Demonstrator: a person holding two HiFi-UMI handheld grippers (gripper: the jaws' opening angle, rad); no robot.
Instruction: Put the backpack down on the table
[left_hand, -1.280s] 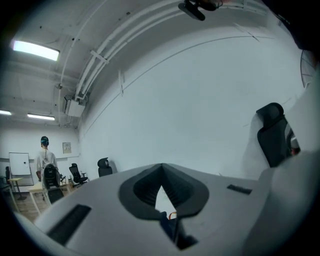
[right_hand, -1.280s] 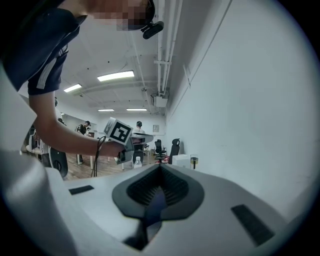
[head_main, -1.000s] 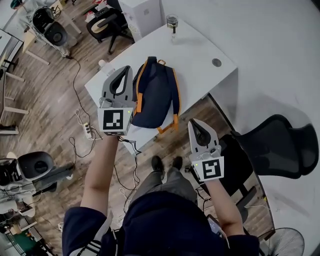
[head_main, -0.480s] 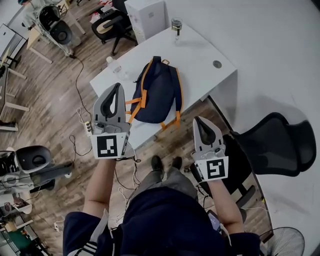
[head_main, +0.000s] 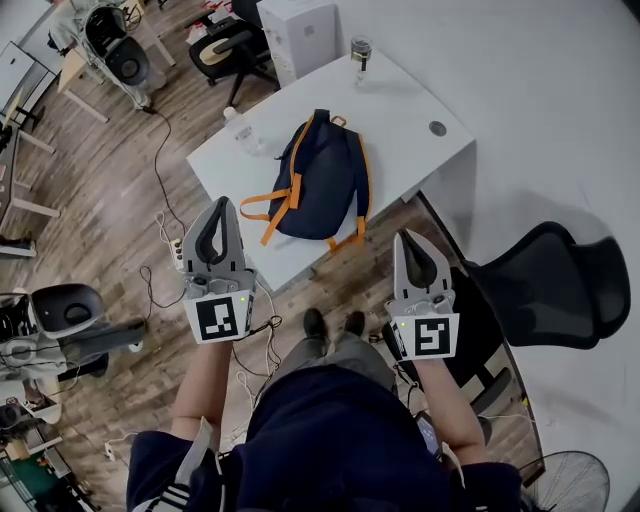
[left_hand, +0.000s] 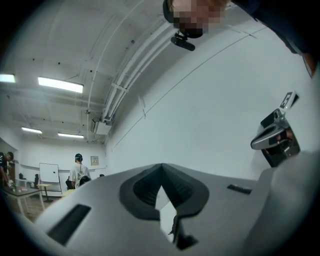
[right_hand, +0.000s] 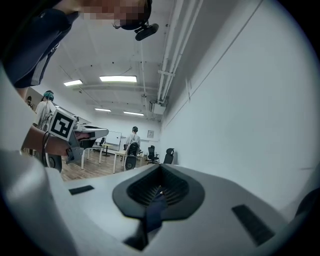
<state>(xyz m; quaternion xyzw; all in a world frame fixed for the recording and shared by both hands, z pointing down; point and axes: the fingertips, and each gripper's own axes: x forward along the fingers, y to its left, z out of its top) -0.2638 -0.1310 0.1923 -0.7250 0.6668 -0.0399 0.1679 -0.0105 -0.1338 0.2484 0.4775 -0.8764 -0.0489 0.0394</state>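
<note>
Backpack (head_main: 322, 178) placement looks finished, judging by how things lie. Nearest the person, the left gripper (head_main: 221, 208) and the right gripper (head_main: 409, 240) are held out roughly level on the near side of the table (head_main: 420, 100), the left one off its left corner, and both are apart from the bag. Each has its jaws brought together tip to tip and grips nothing. The left gripper view shows only wall and ceiling past the jaws. Farther out, the navy bag with orange trim lies flat on the white tabletop, close to the near edge, with an orange strap (head_main: 262, 205) trailing out to the left. Nothing seems left to do but leave it there. Beyond, a plastic bottle (head_main: 238, 128) sits by the table's left edge and a glass jar (head_main: 361, 52) stands at the far corner.
</note>
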